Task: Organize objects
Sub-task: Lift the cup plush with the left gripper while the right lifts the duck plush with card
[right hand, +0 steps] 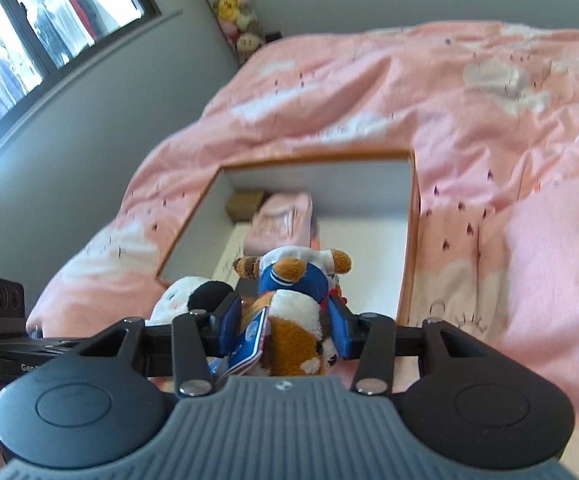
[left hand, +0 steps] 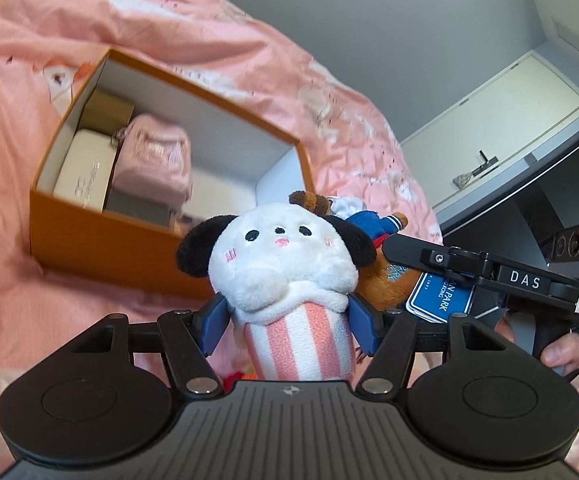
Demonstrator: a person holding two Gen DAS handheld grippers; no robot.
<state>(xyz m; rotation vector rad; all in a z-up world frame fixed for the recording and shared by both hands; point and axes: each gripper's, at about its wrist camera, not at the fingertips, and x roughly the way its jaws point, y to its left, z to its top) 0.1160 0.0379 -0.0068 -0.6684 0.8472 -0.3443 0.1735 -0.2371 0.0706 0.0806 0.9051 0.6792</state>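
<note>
At centre frame in the left wrist view, the left hand-held gripper (left hand: 289,312) clasps the white dog plush (left hand: 277,268) upright; the orange box (left hand: 101,236) on the bed (left hand: 29,40) lies ahead at upper left. The right hand-held gripper (right hand: 285,320) grips the brown plush (right hand: 293,312), the box (right hand: 409,240) straight ahead, nearer.

White dog plush (left hand: 285,256) in pink-striped cup, upright, pinched at its sides, brown plush (right hand: 289,320) in blue sailor top with blue tag beside it at 3 o'clock, open orange box (left hand: 101,236) at 10 o'clock, part-filled.
</note>
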